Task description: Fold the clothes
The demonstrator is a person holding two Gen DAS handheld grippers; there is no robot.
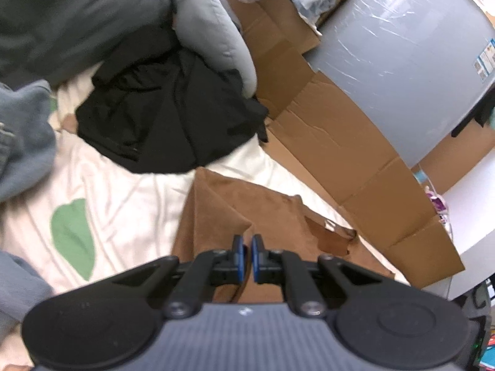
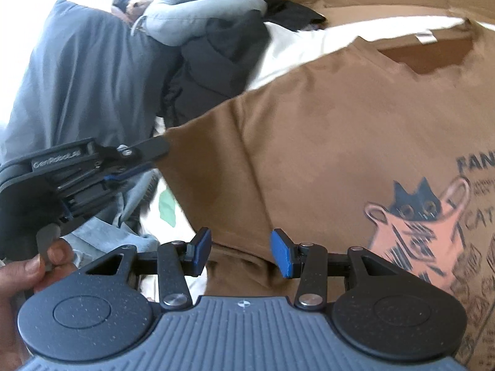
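On the bed (image 1: pixel 130 185), mid-fold – left gripper (image 1: pixel 247 255) jaws pinching brown T-shirt (image 2: pixel 324 130), right gripper (image 2: pixel 241 252) jaws spread, empty – next, carrying pinched edge across

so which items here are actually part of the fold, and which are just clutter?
In play:
- brown cotton T-shirt with cat print
- left gripper, shut on the T-shirt's edge
- right gripper, open over it

Lying about:
- black crumpled garment
- grey padded pillow
- flattened brown cardboard
- blue-grey denim
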